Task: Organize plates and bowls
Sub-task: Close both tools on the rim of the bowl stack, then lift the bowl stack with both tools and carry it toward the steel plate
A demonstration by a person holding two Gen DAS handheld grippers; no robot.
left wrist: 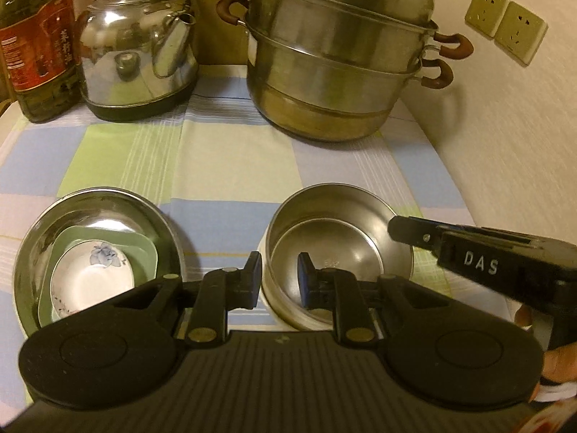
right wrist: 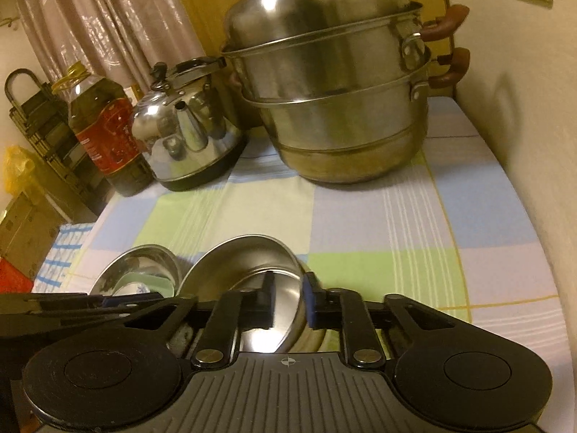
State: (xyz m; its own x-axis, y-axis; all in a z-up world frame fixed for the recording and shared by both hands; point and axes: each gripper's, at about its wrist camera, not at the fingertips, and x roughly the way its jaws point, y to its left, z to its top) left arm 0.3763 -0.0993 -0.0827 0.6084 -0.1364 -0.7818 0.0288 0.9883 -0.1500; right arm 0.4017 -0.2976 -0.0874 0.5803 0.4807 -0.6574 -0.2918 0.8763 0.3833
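Observation:
A steel bowl (left wrist: 339, 238) sits nested in a white bowl (left wrist: 268, 299) on the checked cloth. My left gripper (left wrist: 279, 281) straddles their left rim, one finger outside, one inside, with a gap at the pads. My right gripper (right wrist: 290, 297) straddles the steel bowl's (right wrist: 249, 270) right rim and looks closed on it; it reaches in from the right in the left wrist view (left wrist: 400, 229). To the left, a wide steel dish (left wrist: 97, 216) holds a green square plate (left wrist: 144, 249) and a white flowered bowl (left wrist: 90, 274).
A big stacked steel steamer pot (left wrist: 339, 61) stands at the back, a kettle (left wrist: 137, 54) and an oil bottle (left wrist: 36, 39) to its left. A wall (left wrist: 523, 144) runs along the right. The table's left edge drops to boxes (right wrist: 25, 231).

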